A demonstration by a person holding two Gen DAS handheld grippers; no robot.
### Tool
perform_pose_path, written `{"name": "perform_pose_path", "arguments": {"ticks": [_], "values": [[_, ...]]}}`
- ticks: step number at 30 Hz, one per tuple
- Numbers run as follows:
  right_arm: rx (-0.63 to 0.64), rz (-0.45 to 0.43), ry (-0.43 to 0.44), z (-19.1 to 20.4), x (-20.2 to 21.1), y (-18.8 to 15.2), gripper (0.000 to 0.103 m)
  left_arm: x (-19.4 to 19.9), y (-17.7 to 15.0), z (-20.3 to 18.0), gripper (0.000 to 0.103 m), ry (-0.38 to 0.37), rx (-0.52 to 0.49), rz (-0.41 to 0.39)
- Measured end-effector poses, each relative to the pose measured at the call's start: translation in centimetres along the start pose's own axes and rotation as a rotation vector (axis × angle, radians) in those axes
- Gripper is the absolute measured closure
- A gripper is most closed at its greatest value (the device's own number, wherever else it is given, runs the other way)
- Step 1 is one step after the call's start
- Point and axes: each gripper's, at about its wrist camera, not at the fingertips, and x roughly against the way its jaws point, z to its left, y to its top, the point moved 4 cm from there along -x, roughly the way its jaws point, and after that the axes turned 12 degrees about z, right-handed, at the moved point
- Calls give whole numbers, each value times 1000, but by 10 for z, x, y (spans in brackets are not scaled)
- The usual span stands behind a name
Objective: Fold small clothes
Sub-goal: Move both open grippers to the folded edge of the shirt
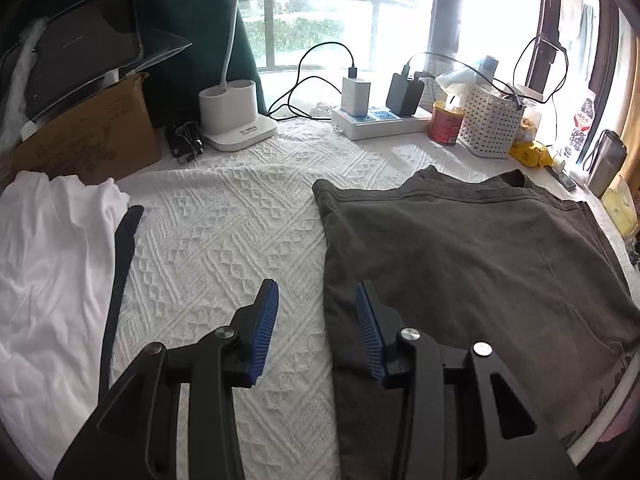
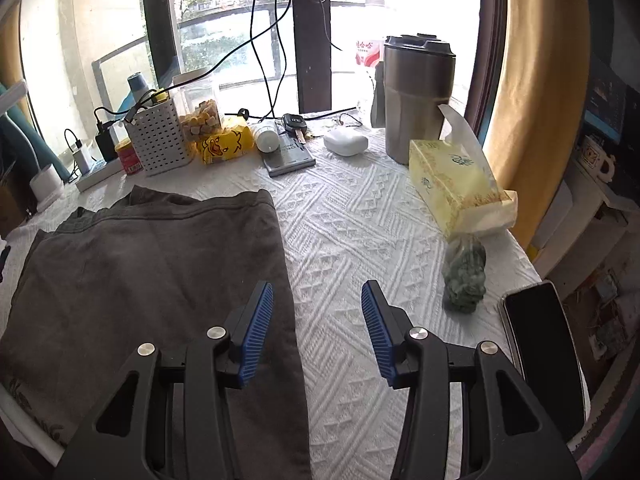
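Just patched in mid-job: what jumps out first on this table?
The dark grey garment dominates, lying flat on the white textured tablecloth, with the open left gripper over its left edge and the open right gripper over its right edge. A crumpled white garment lies far left; clutter lines the window side.

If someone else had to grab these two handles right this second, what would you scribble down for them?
Left tongs: open, empty, above the left edge of the dark grey garment.
Right tongs: open, empty, above the same garment's right edge.
The grey garment lies on the white tablecloth, its sides look folded in to a narrow panel. A white garment lies crumpled to the left, with a black strap beside it.
Done: side folds, apparently.
Left: fold the grey piece end to end, then probably the white one.
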Motion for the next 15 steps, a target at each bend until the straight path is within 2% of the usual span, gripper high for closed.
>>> {"name": "perform_pose_path", "arguments": {"ticks": [7,15], "values": [[20,18,32,7,-27,28,54,-31,28,-5,63,-13,-15,23],[57,39,87,19,-62,57,54,-67,53,-17,63,-44,-33,98]]}}
